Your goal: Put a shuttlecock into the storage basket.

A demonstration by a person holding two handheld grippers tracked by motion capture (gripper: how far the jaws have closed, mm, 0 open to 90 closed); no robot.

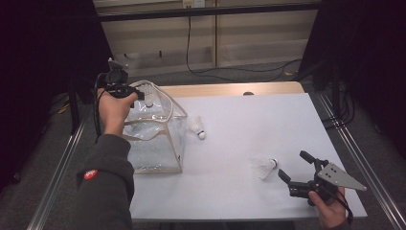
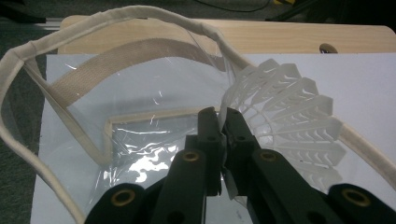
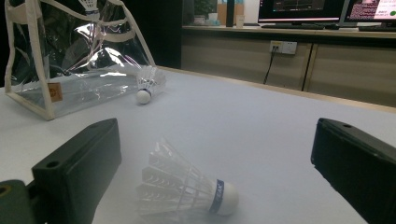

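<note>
In the left gripper view my left gripper (image 2: 223,116) is shut on the feather skirt of a white shuttlecock (image 2: 289,116), held over the open mouth of a clear plastic bag (image 2: 116,14) with cream trim. The high view has that gripper (image 1: 142,95) above the bag (image 1: 153,139) at the table's left. A second shuttlecock (image 1: 197,128) lies beside the bag. A third shuttlecock (image 1: 265,166) with a blue band lies on its side just in front of my right gripper (image 1: 292,164), which is open. In the right gripper view this shuttlecock (image 3: 187,191) rests on the table between the wide jaws, touching neither.
A white sheet (image 1: 239,124) covers the table, with a wooden strip (image 1: 230,88) along the far edge. Metal rails (image 1: 354,158) run along both sides. A cable (image 1: 225,72) trails over the floor behind the table.
</note>
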